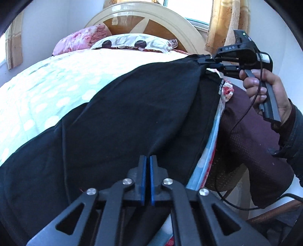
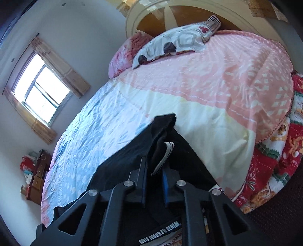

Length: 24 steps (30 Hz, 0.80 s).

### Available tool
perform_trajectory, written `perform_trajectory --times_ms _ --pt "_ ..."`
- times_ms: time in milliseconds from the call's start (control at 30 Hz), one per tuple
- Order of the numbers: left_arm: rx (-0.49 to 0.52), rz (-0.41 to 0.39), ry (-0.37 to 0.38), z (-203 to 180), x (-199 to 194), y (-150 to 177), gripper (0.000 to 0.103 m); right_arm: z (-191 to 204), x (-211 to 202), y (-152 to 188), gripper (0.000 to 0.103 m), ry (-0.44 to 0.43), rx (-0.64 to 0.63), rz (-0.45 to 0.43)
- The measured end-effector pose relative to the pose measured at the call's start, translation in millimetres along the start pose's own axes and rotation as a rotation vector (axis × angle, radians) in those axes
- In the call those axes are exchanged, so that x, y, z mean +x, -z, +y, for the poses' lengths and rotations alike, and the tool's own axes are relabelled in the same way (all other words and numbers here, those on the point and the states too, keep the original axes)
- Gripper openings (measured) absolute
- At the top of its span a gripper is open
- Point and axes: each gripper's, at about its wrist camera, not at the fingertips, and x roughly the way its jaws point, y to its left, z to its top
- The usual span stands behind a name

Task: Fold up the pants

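Black pants (image 1: 132,113) lie spread over the bed, reaching from the near edge to the far right corner. My left gripper (image 1: 148,162) sits at the near edge with its blue pads pressed together on a ridge of the black cloth. My right gripper (image 1: 205,61), held by a hand (image 1: 265,90), pinches the pants' far right end. In the right wrist view, bunched black cloth with a white striped label (image 2: 166,151) is clamped in the right gripper (image 2: 154,170), and the pants (image 2: 121,166) trail off to the left.
The bed carries a pale dotted quilt (image 1: 56,85) and patterned pillows (image 1: 132,42) against a round headboard (image 1: 151,11). A person's maroon trouser leg (image 1: 255,142) stands at the bed's right side. A red blanket (image 2: 269,166) hangs over the edge. Window (image 2: 41,89) and wooden drawers (image 2: 37,181) are on the left.
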Motion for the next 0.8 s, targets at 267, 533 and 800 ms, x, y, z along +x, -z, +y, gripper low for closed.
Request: perform_trajectory --times_ms 267,533,800 --pt "-0.009 -0.026 0.106 -11.9 -22.8 -2.6 0.004 22.3 -50.8 -3.0 0.011 -0.052 -0.111 -0.094" --pt "-0.023 0.035 0.112 -19.5 3.2 10.9 0.005 -33.5 -30.1 19.1 0.018 0.040 0.006 0.024" --pt "-0.023 0.024 0.135 -22.1 4.1 11.8 0.007 -39.4 -50.4 1.6 0.053 0.085 0.023 -0.036"
